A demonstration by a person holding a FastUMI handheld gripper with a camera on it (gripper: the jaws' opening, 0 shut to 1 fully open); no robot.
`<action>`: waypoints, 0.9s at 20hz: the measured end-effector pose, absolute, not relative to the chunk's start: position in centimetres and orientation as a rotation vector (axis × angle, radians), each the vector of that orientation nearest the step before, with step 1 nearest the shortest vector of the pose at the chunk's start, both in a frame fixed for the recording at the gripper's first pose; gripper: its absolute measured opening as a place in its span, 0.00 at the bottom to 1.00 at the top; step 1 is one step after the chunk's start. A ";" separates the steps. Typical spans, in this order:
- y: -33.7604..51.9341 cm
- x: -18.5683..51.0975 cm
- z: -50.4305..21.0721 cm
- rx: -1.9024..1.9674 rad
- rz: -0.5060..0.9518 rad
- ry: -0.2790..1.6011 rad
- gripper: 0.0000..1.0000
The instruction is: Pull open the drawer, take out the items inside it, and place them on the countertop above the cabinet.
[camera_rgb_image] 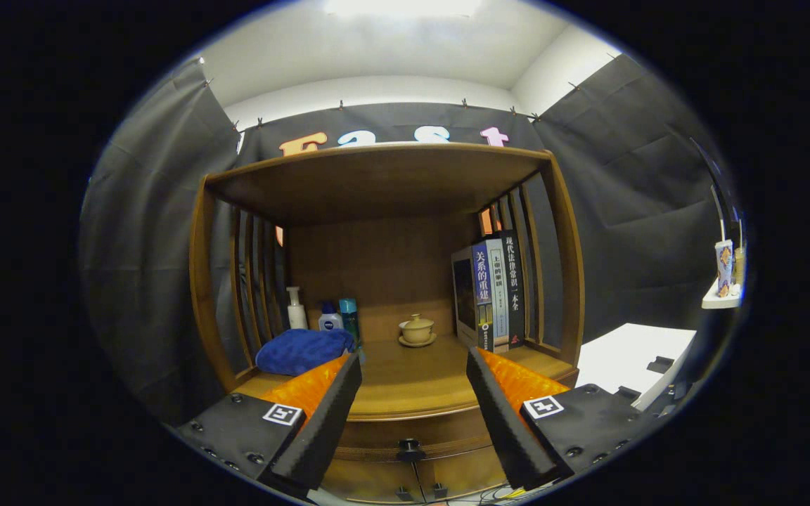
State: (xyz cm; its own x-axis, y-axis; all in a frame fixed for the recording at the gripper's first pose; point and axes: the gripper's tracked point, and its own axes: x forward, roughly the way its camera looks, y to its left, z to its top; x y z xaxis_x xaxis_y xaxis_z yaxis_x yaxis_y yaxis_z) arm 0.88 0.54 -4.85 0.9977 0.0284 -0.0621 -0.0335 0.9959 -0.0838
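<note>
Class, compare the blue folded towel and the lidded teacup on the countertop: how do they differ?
The blue towel lies soft and folded, left, by the bottles; the lidded teacup is small, beige, upright on a saucer, centre. Both rest on the countertop, beyond the open claw.

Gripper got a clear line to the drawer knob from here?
Probably yes. The gripper is open and holds nothing, and the drawer knob sits low between its fingers on the shut drawer front, with nothing across it.
</note>
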 end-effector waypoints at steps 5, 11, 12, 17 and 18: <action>-0.9 1.8 -10.2 -0.127 0.039 0.124 0.99; -2.2 2.8 -17.6 -0.101 0.047 0.223 0.99; -2.6 3.0 -18.4 -0.108 0.048 0.234 0.99; -3.2 4.1 -22.3 -0.103 0.066 0.301 0.99; -3.4 4.3 -22.9 -0.102 0.069 0.310 0.99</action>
